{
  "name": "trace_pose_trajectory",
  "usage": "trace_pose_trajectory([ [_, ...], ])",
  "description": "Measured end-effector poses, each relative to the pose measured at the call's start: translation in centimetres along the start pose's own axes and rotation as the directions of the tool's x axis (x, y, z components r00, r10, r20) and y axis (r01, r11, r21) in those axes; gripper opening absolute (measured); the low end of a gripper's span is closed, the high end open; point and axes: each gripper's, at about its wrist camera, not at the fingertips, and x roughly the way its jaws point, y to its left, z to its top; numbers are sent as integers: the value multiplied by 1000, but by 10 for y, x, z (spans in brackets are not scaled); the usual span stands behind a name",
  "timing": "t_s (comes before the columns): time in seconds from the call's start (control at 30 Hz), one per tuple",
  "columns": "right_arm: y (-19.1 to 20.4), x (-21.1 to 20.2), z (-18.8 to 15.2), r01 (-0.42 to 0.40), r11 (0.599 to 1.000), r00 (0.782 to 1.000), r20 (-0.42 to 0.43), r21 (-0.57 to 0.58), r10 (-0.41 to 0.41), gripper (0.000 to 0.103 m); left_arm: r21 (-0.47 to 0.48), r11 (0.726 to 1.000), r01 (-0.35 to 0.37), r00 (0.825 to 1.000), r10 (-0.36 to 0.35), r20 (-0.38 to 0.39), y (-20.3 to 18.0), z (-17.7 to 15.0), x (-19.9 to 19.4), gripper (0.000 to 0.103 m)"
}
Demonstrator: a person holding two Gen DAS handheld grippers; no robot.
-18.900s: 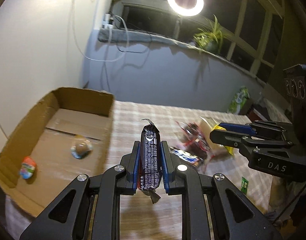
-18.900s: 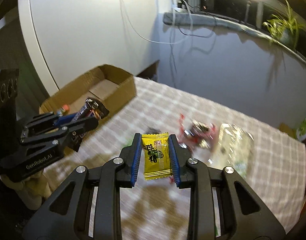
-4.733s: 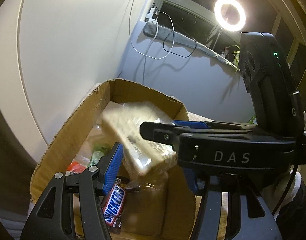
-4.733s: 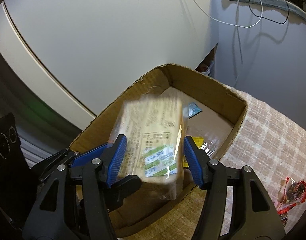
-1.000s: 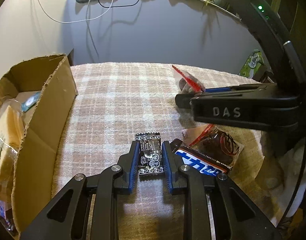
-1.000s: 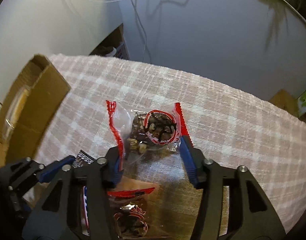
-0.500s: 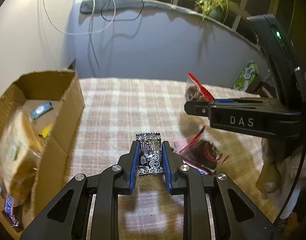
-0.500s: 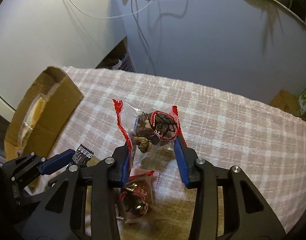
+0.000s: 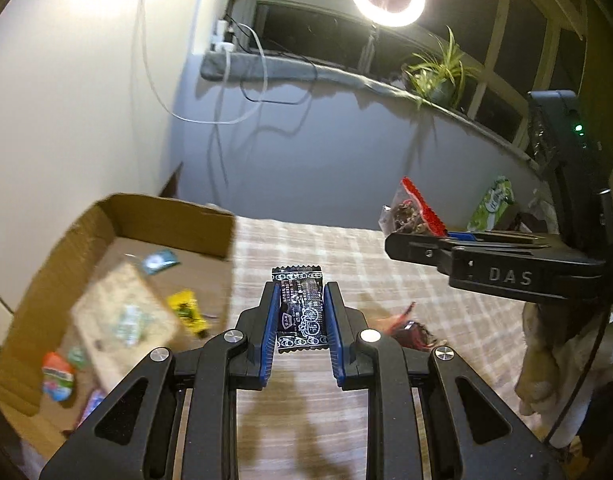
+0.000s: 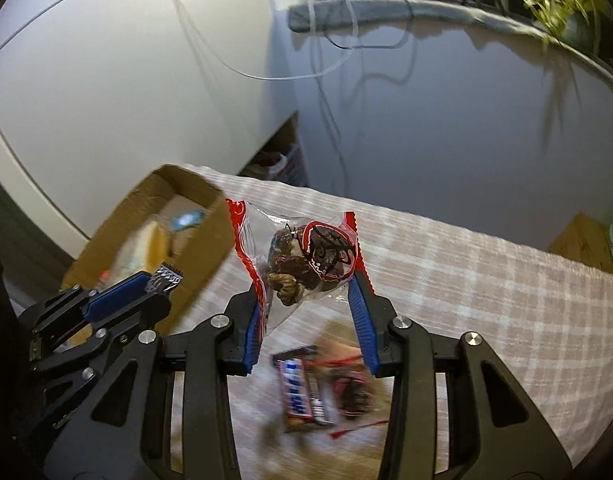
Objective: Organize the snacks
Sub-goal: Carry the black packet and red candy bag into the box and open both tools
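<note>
Your left gripper (image 9: 299,322) is clamped nearly shut on a small black sachet (image 9: 300,309) — blue pads on its long edges, crimped end sticking out past the tips. Edge grip makes sense: the packet is flat, glossy film, so the pads need the sides, not the faces.

Your right gripper (image 10: 306,312) is partly closed on a clear bag with red serrated seams (image 10: 302,258); lumpy brown pieces inside, nuts or dates by the look. The pads pinch the bag's lower part, so the bulk sits above the tips and the loose film crumples.

Both packets ride clear of the checked tablecloth (image 9: 306,240). The cardboard box (image 9: 118,216) sits at 9 o'clock in the left view, 10 o'clock in the right — open top, corrugated walls, already holding a pale flat pack (image 9: 122,322), a yellow sachet (image 9: 184,310) and small wrappers, all blurred.

Left on the cloth at 6 o'clock of the right view: a blue-lettered bar (image 10: 300,394) and another red-seamed bag (image 10: 350,388). My read: you're carrying both toward the box.
</note>
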Motion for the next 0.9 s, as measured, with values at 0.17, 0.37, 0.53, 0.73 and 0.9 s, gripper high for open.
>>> trace_pose_trajectory([
  [0.17, 34, 9, 8, -39, 999, 999, 9, -37, 39, 41, -40, 999, -29, 999, 30, 21, 27, -2, -10, 21],
  [0.37, 68, 25, 12, -85, 994, 996, -4, -75, 85, 41, -90, 994, -59, 997, 64, 49, 55, -4, -26, 21],
  [0.53, 90, 36, 16, -114, 989, 993, -14, -96, 113, 41, -116, 990, -82, 994, 90, 67, 74, -6, -35, 21],
  [0.73, 111, 48, 21, -135, 984, 991, -30, -119, 133, 41, -140, 985, -98, 992, 108, 67, 92, -10, -39, 21],
  [0.9, 124, 59, 24, -150, 980, 988, -50, -128, 145, 41, -148, 983, -104, 991, 115, 64, 100, -13, -41, 21],
])
